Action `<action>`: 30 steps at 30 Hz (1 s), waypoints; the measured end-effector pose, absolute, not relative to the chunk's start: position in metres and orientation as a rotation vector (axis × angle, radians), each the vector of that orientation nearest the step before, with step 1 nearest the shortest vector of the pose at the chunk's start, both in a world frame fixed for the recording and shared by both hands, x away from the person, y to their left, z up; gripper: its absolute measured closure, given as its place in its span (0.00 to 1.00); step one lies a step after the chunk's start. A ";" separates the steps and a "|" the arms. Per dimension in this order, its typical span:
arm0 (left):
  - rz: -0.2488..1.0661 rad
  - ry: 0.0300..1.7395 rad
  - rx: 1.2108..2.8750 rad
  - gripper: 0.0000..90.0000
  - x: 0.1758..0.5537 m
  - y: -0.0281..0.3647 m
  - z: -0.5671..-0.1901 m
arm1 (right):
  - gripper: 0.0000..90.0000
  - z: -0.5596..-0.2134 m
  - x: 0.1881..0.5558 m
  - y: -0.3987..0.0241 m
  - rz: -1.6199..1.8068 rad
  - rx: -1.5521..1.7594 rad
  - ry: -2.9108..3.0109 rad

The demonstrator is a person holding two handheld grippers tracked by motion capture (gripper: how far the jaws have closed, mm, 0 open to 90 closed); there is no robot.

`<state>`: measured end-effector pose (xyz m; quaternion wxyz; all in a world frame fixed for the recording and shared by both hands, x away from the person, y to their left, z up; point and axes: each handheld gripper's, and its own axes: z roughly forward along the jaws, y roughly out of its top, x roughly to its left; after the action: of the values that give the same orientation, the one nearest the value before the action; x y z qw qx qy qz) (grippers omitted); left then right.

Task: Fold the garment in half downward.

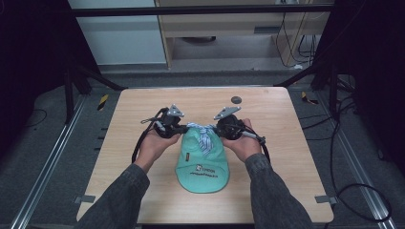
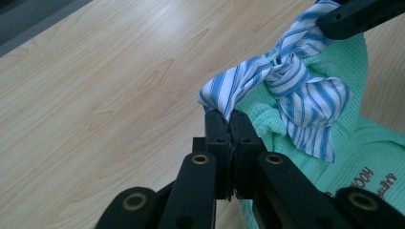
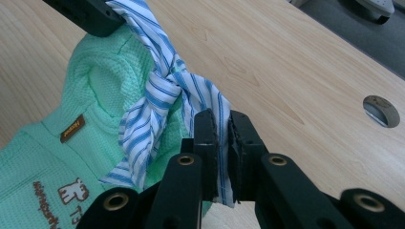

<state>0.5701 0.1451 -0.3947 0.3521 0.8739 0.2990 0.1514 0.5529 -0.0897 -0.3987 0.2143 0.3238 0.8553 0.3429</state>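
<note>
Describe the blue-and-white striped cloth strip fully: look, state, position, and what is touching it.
The striped cloth strip is thin woven fabric, white with blue stripes, tied in a knot at its middle over the back of the green cap. The left gripper pinches one end, the right gripper the other. A loose tail hangs onto the cap.

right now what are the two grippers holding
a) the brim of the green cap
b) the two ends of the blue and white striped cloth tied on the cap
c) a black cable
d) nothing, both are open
b: the left gripper and the right gripper are each shut on one end of the knotted striped cloth, which lies across the back of the green cap.
</note>
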 end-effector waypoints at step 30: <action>0.426 0.759 2.238 0.98 0.575 0.139 -0.377 | 0.92 -0.382 0.557 -0.095 0.960 0.890 2.334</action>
<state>0.5753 0.1394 -0.3766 0.3617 0.8688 0.2948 0.1655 0.5575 -0.0952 -0.3818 0.2305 0.3236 0.8487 0.3492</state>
